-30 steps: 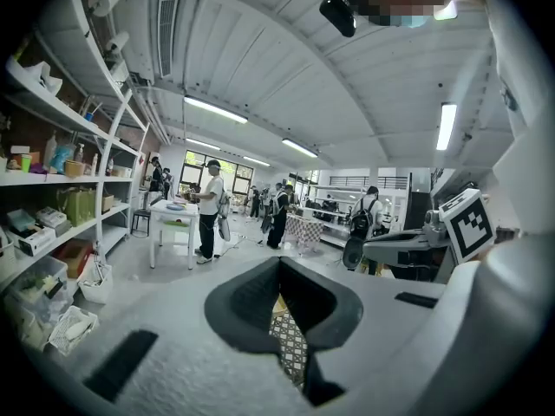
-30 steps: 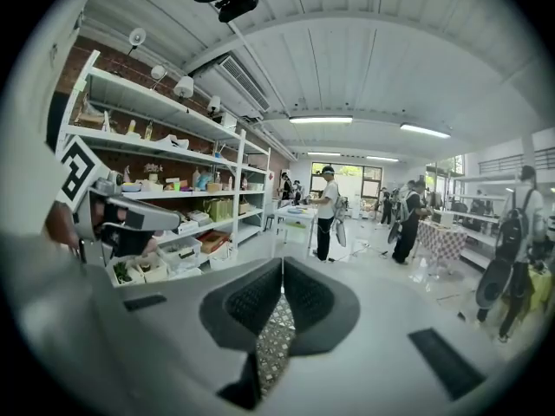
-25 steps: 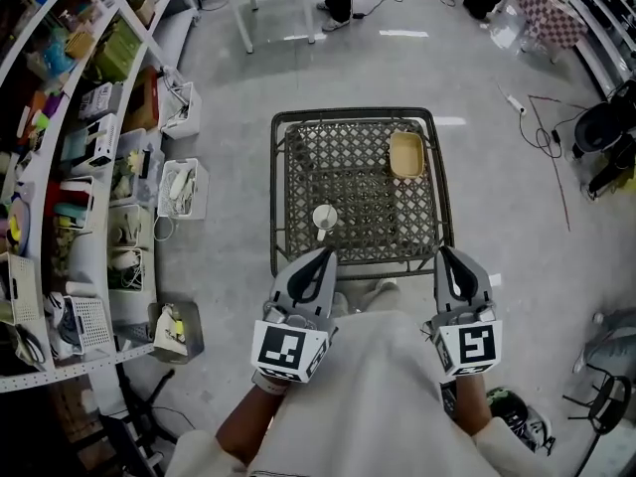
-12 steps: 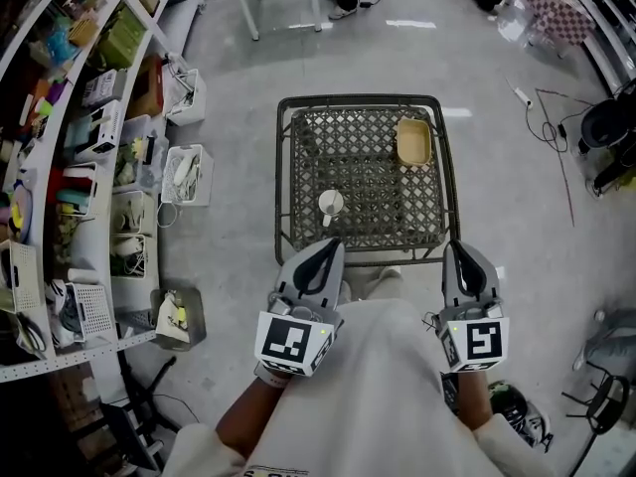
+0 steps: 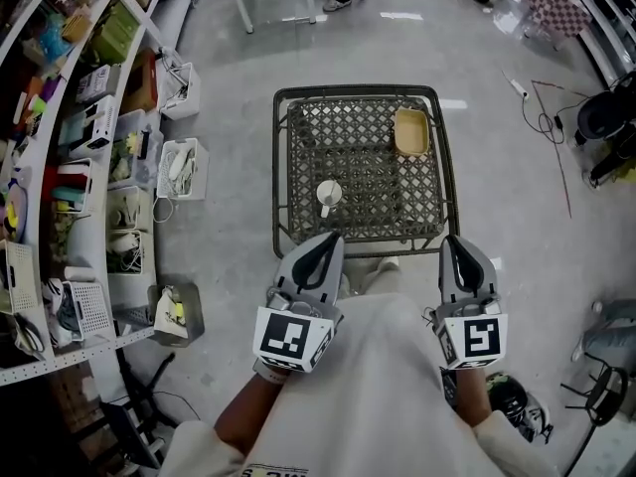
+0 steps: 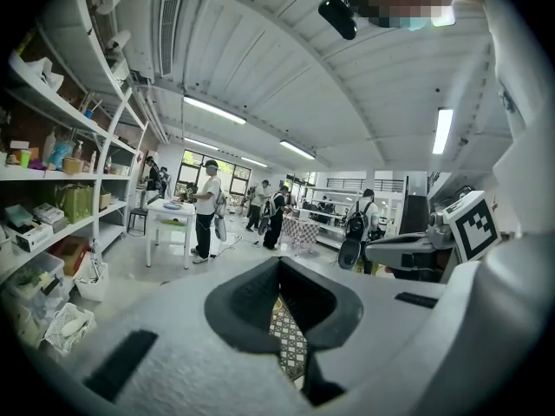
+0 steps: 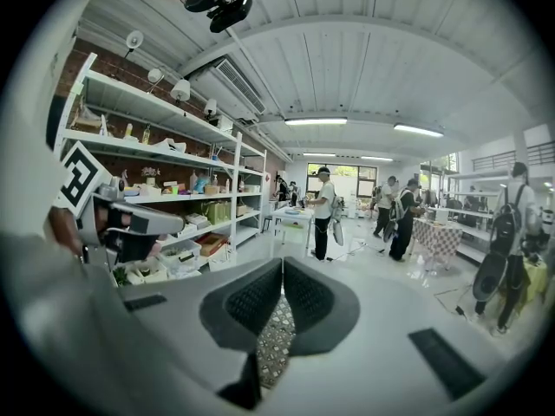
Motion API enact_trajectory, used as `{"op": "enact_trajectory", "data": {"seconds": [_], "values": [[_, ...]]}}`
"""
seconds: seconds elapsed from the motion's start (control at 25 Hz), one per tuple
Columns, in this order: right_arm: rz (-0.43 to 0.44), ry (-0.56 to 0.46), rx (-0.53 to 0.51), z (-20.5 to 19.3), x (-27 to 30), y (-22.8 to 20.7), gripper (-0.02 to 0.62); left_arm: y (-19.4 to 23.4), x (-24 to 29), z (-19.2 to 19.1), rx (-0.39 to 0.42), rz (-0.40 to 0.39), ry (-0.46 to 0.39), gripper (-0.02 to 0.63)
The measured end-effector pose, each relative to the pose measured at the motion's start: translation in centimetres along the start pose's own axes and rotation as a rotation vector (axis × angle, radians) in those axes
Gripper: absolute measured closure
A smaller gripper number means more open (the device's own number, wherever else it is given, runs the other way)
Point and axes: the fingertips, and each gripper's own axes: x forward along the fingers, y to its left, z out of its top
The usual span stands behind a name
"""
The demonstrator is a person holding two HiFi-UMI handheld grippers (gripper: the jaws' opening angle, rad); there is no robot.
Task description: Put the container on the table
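Container [image 5: 410, 131] is lying open side up in the far right corner of the wire basket [image 5: 279, 167], not on a desk. Its long axis is running away from the person, along the basket's right wall, so its short ends are pointing near and far. A white cup [image 5: 328, 195] is sitting well apart from it, toward the near left.

Both tools are hanging at the basket's near rim, close to the person's body. The left tool [image 5: 323, 243] and the right tool [image 5: 458, 253] are each showing their jaws pressed together with nothing between them; only mesh is showing past the tips.

As I judge it, the right tool is lying on the container's side. It should be opening before it comes down, then taking the near short wall with one jaw inside and one outside. A thin rim is likely calling for a firm pinch and a level lift clear of the basket's wall.

A white desk [image 6: 169, 206] is standing well off across the floor.
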Motion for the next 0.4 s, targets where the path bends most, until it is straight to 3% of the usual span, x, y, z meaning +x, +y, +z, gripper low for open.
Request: {"op": "enact_trajectory", "data": {"seconds": [0.4], "values": [[0.005, -0.002, -0.007, 0.28, -0.02, 0.51, 0.574, 0.63, -0.58, -0.22, -0.013, 0.018, 0.002, 0.581]]}}
